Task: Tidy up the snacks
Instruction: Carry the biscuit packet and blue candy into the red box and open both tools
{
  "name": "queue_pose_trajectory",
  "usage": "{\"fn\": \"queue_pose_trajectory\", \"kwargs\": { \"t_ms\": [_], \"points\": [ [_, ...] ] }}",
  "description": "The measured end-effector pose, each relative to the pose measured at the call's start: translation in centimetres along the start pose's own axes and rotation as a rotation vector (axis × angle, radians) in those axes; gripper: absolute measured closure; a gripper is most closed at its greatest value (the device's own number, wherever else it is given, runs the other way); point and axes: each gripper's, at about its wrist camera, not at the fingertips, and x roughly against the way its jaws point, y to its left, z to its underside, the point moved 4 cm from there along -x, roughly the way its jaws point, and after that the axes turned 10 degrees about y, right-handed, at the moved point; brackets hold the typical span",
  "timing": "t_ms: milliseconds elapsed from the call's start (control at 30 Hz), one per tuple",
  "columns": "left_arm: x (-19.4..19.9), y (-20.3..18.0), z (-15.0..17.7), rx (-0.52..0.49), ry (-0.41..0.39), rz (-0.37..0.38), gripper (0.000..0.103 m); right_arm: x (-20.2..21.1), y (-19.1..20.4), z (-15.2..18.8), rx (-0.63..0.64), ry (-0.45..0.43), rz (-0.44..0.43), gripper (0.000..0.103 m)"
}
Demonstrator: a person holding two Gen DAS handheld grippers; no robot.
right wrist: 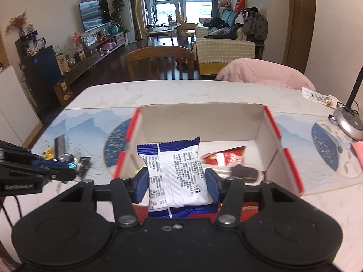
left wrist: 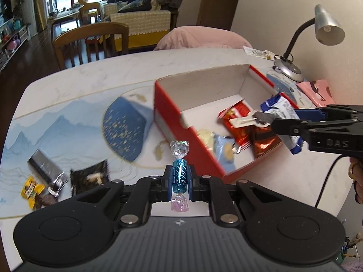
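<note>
A: Left wrist: left tool (left wrist: pixel 179 182) is clenched on the blue candy (left wrist: pixel 179 179), short of the red box (left wrist: pixel 172 113) at the desk's (left wrist: pixel 90 68) middle.

B: Right wrist: right tool (right wrist: pixel 177 184) grasps the white packet (right wrist: pixel 175 176) over the box's near wall (right wrist: pixel 229 213); released early, it might catch that wall.

one red cardboard box (left wrist: pixel 172 122), about four snack packets inside it, one blue-and-white packet (right wrist: pixel 177 174), one blue twist-wrapped candy (left wrist: pixel 180 176), three or four loose snacks (left wrist: pixel 45 170) on the table, one desk lamp (left wrist: pixel 326 27).
</note>
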Motion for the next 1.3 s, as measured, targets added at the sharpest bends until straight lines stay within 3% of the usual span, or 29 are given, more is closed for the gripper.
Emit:
{"fn": "queue_pose_trajectory", "kwargs": {
  "t_ms": [300, 633, 1100, 1300],
  "points": [
    [-1.7, -4.5, -3.7, -0.04, 0.017, 0.01, 0.091, -1.9, -4.5, -1.1, -0.002, 0.033, 0.02, 0.051],
    [-6.1, -7.8, -7.1, -0.063, 0.112, 0.018, 0.091, -5.2, -8.2, -3.0, -0.007, 0.1, 0.032, 0.051],
    [-13.1, -9.3, -8.2, -0.106, 0.298, -0.052, 0.091, -10.1, -9.3, -3.8, 0.012, 0.236, 0.045, 0.051],
    [-14.3, -9.6, -8.0, -0.117, 0.335, -0.073, 0.091, -10.7, -9.4, -3.4, 0.013, 0.254, 0.042, 0.051]
  ]
}}
